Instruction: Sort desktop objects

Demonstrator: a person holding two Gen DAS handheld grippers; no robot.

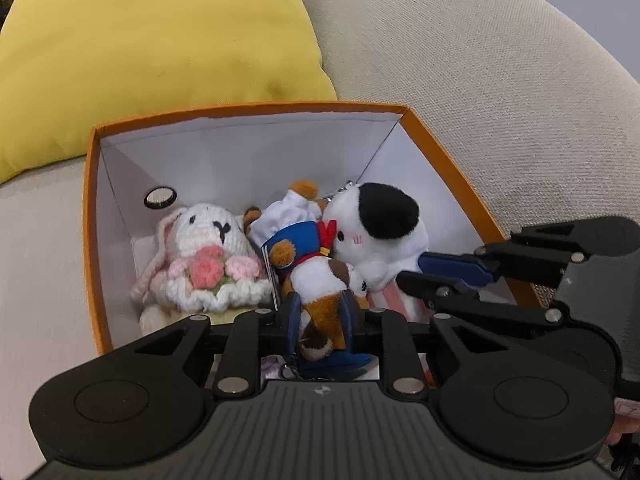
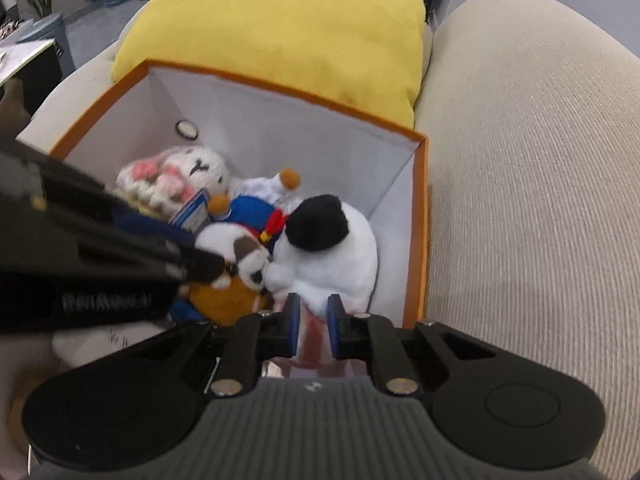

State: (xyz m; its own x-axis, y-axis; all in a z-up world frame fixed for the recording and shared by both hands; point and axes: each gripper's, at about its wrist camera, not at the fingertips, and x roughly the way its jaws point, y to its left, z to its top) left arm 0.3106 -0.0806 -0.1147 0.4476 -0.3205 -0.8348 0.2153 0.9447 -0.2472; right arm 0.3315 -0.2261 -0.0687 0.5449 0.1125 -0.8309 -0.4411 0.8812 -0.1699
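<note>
An orange box (image 1: pixel 248 110) with white inner walls stands on a beige sofa and holds several plush toys. My left gripper (image 1: pixel 323 320) is shut on a calico cat plush (image 1: pixel 324 280) in a blue sailor outfit, whose body is squeezed between the blue pads. Left of the cat lies a white crochet bunny (image 1: pixel 204 256) with pink flowers. On its right sits a white plush with a black patch (image 1: pixel 380 232). In the right wrist view my right gripper (image 2: pixel 313 322) is shut on the pink-striped lower part of that white plush (image 2: pixel 332 248). The left gripper's fingers (image 2: pixel 200 264) reach in beside the cat (image 2: pixel 236 264).
A yellow cushion (image 1: pixel 140 48) leans behind the box (image 2: pixel 280 88). The sofa's beige arm (image 2: pixel 540 160) rises close along the box's right side. A round metal grommet (image 1: pixel 160 198) sits in the box's left wall. A floor, a plant and furniture show at far left.
</note>
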